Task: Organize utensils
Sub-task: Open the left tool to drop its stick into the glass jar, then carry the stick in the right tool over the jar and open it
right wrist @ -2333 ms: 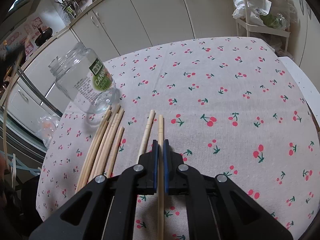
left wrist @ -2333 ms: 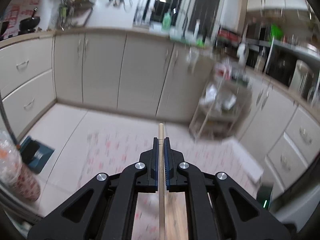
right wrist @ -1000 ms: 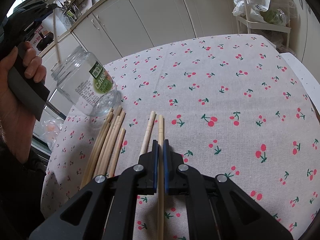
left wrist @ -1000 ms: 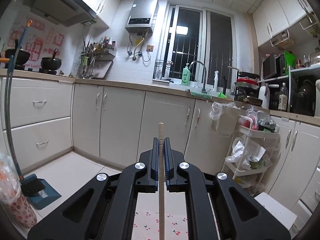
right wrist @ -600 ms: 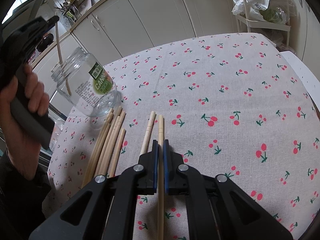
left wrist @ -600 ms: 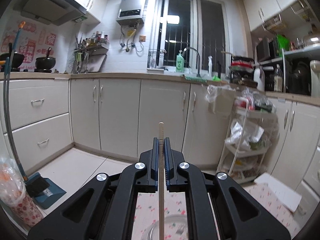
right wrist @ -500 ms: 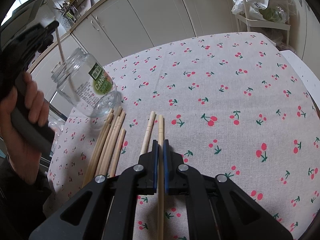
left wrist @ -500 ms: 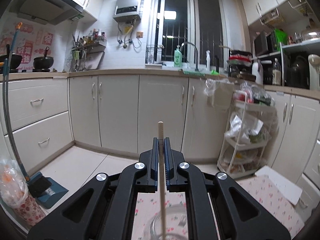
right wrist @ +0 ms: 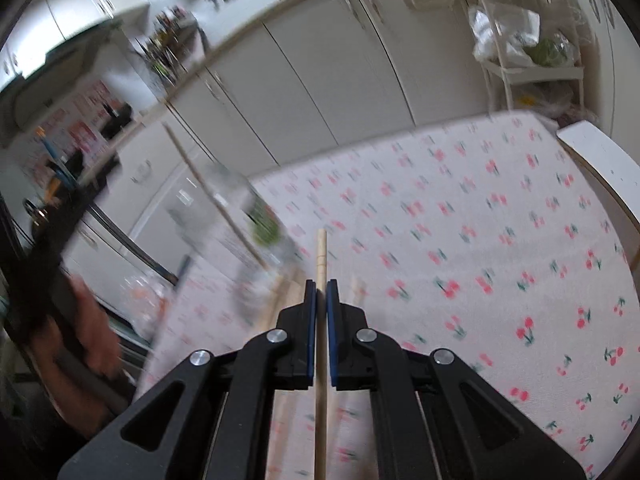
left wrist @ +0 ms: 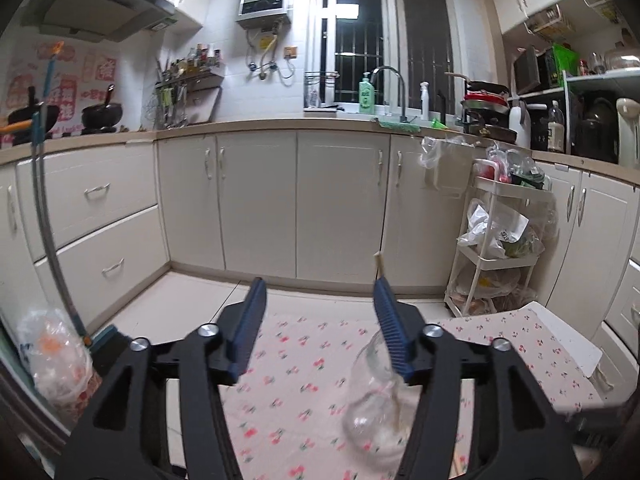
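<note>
My left gripper (left wrist: 318, 300) is open and empty above the table. Below it the glass jar (left wrist: 372, 412) stands on the cherry-print cloth (left wrist: 296, 364), with one wooden chopstick (left wrist: 378, 261) leaning in it against the right finger. My right gripper (right wrist: 319, 292) is shut on a wooden chopstick (right wrist: 321, 256) lifted above the cloth (right wrist: 480, 240). In the blurred right wrist view the jar (right wrist: 244, 232) sits at left with a chopstick (right wrist: 208, 188) slanting out of it. More chopsticks (right wrist: 280, 296) lie on the cloth beside my gripper.
Cream kitchen cabinets (left wrist: 260, 204) run along the back. A white wire rack (left wrist: 496, 248) with bags stands at right. A white board (right wrist: 600, 160) edges the table on the right. The left hand (right wrist: 92, 340) holds its gripper at the table's left side.
My left gripper has opened and let its chopstick drop into the jar. My right gripper has lifted its chopstick off the cloth and swung up toward the jar.
</note>
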A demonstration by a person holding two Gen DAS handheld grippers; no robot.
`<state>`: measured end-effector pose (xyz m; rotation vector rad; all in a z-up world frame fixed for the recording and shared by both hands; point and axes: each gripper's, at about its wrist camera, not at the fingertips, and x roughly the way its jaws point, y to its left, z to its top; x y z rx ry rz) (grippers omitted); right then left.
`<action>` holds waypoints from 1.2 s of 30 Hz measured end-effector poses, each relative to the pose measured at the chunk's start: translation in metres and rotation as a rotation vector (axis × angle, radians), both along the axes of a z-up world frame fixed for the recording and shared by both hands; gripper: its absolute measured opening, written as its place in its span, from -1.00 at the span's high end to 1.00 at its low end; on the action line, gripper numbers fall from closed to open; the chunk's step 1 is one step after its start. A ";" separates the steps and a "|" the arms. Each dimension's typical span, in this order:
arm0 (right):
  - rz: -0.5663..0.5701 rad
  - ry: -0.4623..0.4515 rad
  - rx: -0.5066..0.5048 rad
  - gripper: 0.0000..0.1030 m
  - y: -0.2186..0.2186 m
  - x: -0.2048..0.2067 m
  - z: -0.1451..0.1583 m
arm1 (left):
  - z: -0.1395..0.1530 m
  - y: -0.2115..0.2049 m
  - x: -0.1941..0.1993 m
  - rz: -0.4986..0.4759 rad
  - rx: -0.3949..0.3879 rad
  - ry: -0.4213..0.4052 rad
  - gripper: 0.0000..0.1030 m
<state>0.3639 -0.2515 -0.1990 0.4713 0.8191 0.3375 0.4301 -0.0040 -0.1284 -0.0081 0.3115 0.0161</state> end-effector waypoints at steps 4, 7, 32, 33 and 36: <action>-0.007 -0.159 0.084 0.88 0.022 0.017 0.043 | -0.016 0.026 -0.015 0.040 -0.051 0.036 -0.22; -0.017 -0.276 0.163 0.88 0.036 0.037 0.069 | -0.033 0.045 -0.018 0.076 -0.099 0.070 -0.24; -0.203 -0.491 -0.078 0.88 0.100 0.119 0.076 | -0.046 0.086 -0.011 0.122 -0.268 0.099 -0.35; -0.193 -0.487 -0.083 0.88 0.101 0.120 0.075 | -0.045 0.085 -0.011 0.122 -0.265 0.099 -0.35; -0.180 -0.491 -0.095 0.88 0.104 0.117 0.072 | -0.046 0.083 -0.011 0.119 -0.258 0.099 -0.36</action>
